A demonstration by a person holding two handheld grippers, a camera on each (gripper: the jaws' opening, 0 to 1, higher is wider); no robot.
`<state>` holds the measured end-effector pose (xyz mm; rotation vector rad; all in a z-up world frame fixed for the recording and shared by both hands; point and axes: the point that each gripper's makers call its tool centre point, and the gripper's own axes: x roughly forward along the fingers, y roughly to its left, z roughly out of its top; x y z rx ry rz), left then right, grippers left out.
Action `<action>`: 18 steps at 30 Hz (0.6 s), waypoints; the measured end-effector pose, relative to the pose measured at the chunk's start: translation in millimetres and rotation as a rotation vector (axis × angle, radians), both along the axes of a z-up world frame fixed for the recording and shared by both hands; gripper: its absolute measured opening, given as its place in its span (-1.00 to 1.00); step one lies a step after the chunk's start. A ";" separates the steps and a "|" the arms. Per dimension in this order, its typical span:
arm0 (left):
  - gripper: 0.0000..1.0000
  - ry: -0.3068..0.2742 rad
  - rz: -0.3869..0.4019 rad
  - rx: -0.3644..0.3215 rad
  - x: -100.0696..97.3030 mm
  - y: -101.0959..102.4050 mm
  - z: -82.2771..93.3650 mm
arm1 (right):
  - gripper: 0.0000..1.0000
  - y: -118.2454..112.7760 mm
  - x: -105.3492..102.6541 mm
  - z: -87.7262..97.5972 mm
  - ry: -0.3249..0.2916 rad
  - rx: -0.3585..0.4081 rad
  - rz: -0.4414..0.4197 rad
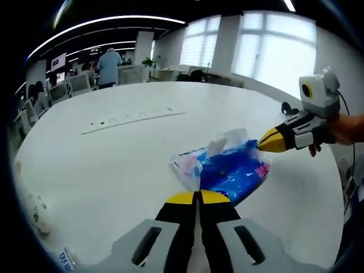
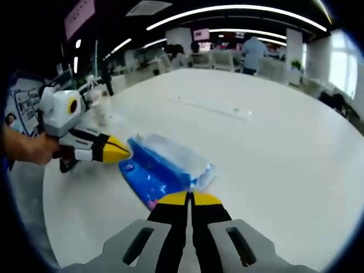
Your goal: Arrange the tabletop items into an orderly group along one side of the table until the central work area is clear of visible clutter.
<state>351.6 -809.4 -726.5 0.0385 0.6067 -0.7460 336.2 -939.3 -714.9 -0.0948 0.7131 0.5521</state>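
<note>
At table centre, the blue tissue pack (image 1: 233, 170) lies flat on the white table (image 1: 114, 165), a tissue poking up from its top. My left gripper (image 1: 199, 196), jaws pressed together and holding nothing, points at the pack's near corner from 6 o'clock in the left gripper view. My right gripper (image 1: 267, 140), likewise clenched and empty, meets the pack's far end at 3 o'clock there. At 11 o'clock lies a long white power strip (image 1: 133, 119); office chairs (image 1: 79, 82) stand beyond. I judge the risk is pushing with closed tips: the soft wrapper may crumple or slide aside instead of travelling toward the table edge.
</note>
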 end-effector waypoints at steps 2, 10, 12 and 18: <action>-0.98 0.000 -0.002 0.002 0.2 -0.1 -0.6 | -1.00 -0.3 1.4 -0.3 -0.001 0.001 0.000; -0.84 0.012 0.011 0.005 0.8 1.8 -3.4 | -1.00 0.0 2.0 -0.9 0.012 0.019 -0.013; -0.80 0.009 0.008 0.011 0.5 2.3 -3.2 | -0.97 -0.9 1.4 0.1 0.006 0.011 -0.011; -0.63 0.008 0.021 0.015 3.2 8.7 0.6 | -0.83 -4.6 -0.5 4.7 0.002 0.038 -0.017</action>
